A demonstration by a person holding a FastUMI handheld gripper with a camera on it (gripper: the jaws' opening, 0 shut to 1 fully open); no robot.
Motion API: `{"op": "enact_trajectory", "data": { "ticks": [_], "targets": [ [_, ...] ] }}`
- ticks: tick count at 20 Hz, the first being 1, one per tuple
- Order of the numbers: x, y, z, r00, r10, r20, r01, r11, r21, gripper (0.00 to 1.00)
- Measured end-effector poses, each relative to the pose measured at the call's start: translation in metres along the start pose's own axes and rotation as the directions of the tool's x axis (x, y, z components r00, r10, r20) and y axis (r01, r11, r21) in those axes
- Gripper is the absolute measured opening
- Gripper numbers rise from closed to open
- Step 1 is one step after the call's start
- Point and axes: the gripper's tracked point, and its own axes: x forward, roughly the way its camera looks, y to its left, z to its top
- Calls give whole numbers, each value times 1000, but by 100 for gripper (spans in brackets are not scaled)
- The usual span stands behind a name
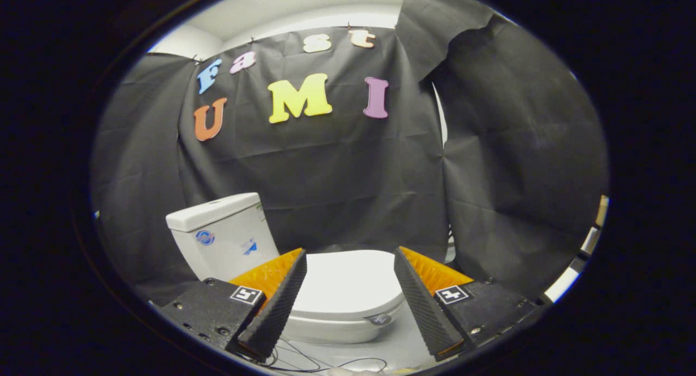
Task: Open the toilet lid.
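Still shut, and untouched: toilet lid [348, 281] lying flat on its seat, white and glossy, seen between the 2 fingers of the gripper [350, 267] and just beyond their tips.

Left to right: black cloth wall [141, 191] hanging in folds; white tank [220, 237] standing upright behind the bowl, own cover on, 2 small stickers on its front face; left finger [277, 305] with ribbed black pad and orange backing, angled inward; lid in the gap; right finger [421, 305] mirroring the first; more black cloth [516, 174] draped on the far side, with a sliver of bright room past its edge. Thin dark cables [326, 362] trailing on the pale floor [391, 343] below the bowl's front.

Tongs spread wide, gripping nothing, neither pad in contact with lid or seat. Aimed at the lid from the front and slightly above, with the front rim nearest the fingers.

Progress, judging by how things lie: approach only, at most. Nothing of the opening done. Left to do, by that reading: closing in on the front edge, getting a finger under or a pinch on the rim, then swinging the lid up and back toward the tank. Seam between lid and seat hard to make out from this angle.
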Motion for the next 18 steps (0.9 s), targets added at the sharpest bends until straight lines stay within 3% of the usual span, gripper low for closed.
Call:
{"op": "enact_trajectory", "data": {
  "ticks": [4, 7, 11, 15, 18],
  "targets": [
    [50, -25, -21, 996, 39, -85, -29, 993, 118, 100],
    [78, -51, -50, 985, 47, -165, -7, 971, 239, 100],
    [89, -79, -94, 964, 67, -259, 60, 890, 453, 100],
    [94, -95, -134, 950, 73, -302, 111, 829, 549, 99],
    [97, -96, -170, 919, 113, -376, 153, 779, 608, 99]
  ]
}}
